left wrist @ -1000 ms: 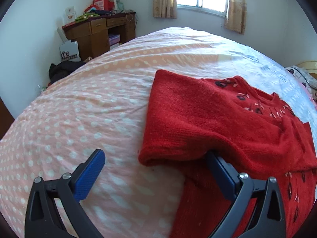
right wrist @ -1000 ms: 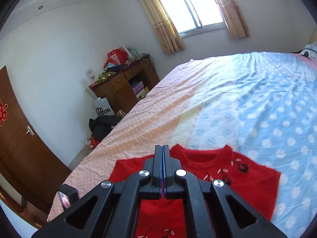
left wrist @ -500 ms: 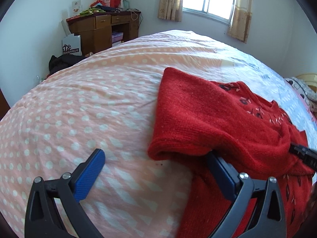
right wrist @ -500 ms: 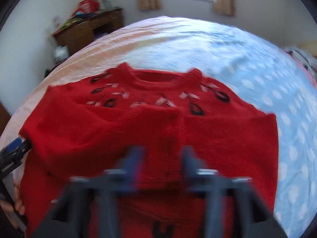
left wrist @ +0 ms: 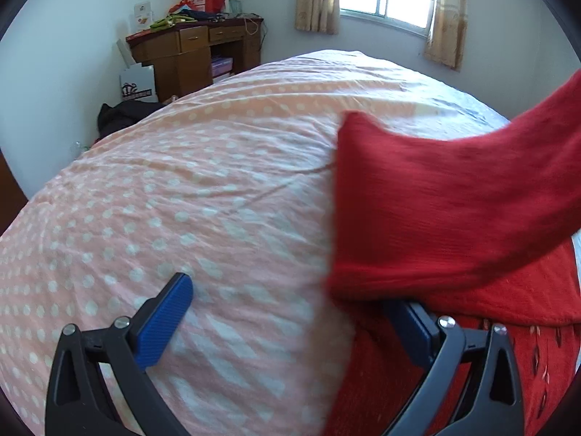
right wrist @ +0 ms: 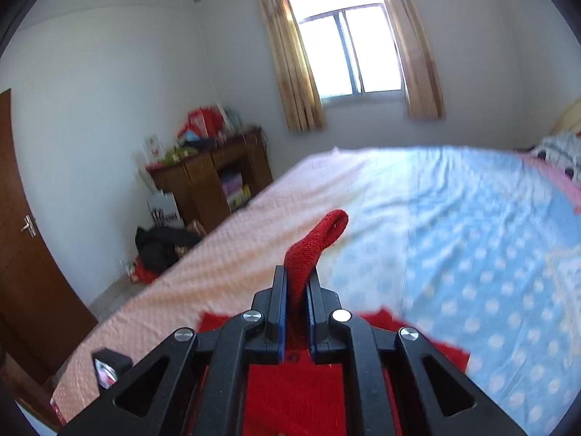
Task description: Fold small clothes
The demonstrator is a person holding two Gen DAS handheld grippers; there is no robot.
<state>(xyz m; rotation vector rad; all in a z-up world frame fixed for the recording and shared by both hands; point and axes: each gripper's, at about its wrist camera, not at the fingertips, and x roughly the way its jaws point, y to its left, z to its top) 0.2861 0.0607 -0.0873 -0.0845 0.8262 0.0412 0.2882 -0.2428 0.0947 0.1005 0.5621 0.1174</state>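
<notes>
bedroom, dotted sheet [left wrist: 203, 196]. sweater [left wrist: 454, 210] lies at 3 o'clock. right gripper [right wrist: 297, 283] pinches a red fold, lifted. left gripper [left wrist: 290, 312] is spread, one finger under the knit. risk: thin pinch slips, fold collapses.

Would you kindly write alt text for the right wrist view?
The right gripper has its jaws shut on a fold of red sweater, lifted above a bed with pink and blue dotted sheets. Behind are a wooden desk and a curtained window.
</notes>
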